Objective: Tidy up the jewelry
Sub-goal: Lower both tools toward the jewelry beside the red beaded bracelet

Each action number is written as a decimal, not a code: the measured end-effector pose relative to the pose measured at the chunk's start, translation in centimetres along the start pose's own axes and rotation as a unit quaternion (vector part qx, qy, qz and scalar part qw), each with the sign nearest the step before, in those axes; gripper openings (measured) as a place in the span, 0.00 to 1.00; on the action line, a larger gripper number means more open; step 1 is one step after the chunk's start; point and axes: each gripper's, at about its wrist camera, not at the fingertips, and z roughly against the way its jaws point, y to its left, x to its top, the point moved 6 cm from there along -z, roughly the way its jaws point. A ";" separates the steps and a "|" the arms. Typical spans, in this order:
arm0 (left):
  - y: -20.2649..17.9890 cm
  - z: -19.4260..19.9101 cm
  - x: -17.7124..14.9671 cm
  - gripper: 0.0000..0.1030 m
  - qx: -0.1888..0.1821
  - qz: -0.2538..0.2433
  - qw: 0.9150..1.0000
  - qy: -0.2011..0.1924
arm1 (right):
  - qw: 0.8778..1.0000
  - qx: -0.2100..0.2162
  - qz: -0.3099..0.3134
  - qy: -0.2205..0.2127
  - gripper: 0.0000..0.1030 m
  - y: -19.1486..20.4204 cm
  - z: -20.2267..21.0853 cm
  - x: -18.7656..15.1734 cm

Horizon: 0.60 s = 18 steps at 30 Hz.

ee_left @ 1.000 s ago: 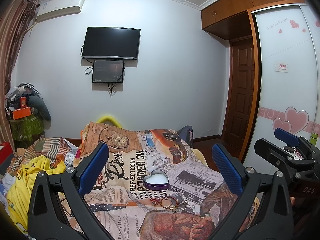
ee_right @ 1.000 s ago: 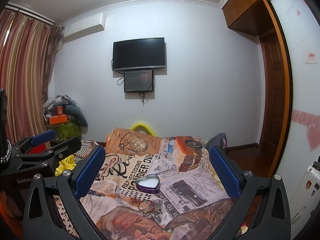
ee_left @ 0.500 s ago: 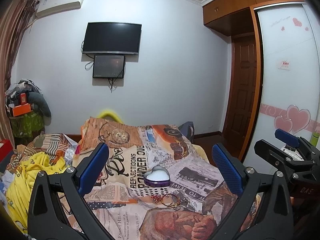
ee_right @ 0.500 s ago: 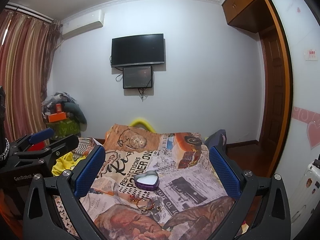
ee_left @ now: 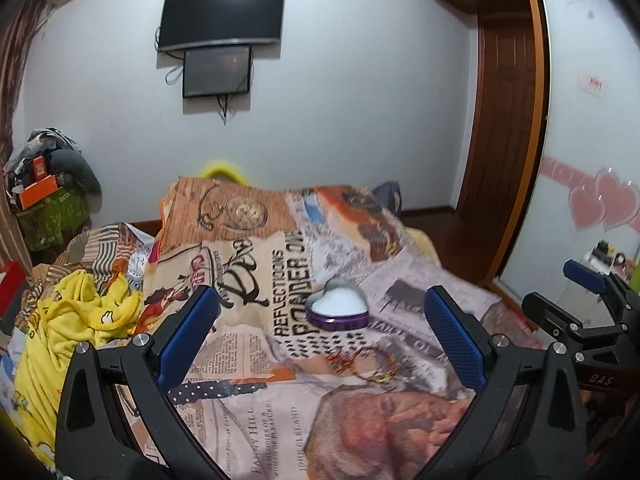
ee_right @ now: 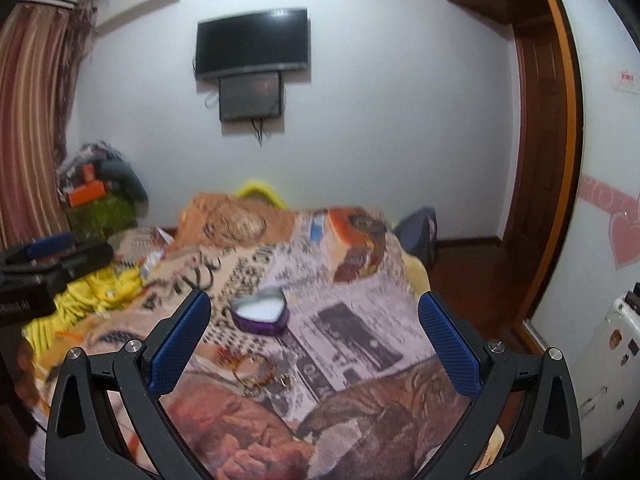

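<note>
A purple heart-shaped tin (ee_left: 337,309) with a white inside sits open on the newspaper-print bedspread (ee_left: 248,360); it also shows in the right wrist view (ee_right: 261,314). A small heap of jewelry (ee_left: 366,364), gold bangles and red beads, lies just in front of it, also in the right wrist view (ee_right: 254,372). My left gripper (ee_left: 320,320) is open and empty above the bed, short of the jewelry. My right gripper (ee_right: 316,328) is open and empty, also short of it. Each gripper shows at the edge of the other's view.
A yellow garment (ee_left: 72,328) lies bunched on the bed's left side. A wardrobe with heart decals (ee_left: 592,200) and a wooden door (ee_left: 504,120) stand to the right. A TV (ee_left: 222,14) hangs on the far wall. Clutter is piled in the left corner (ee_left: 44,200).
Both grippers have tilted down and moved closer to the bed. The tin and jewelry appear larger and nearer. Both stay open.
</note>
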 end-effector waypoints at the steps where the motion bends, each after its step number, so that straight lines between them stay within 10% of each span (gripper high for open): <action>1: 0.1 -0.8 -0.3 1.00 0.000 -0.004 1.000 0.010 | 1.000 -0.002 0.002 0.011 1.00 -0.2 -0.6 -0.5; 18: -0.2 -12.6 -8.5 0.69 -0.061 -0.012 0.976 0.209 | 0.986 0.045 0.001 0.160 0.93 -1.3 -8.7 -7.0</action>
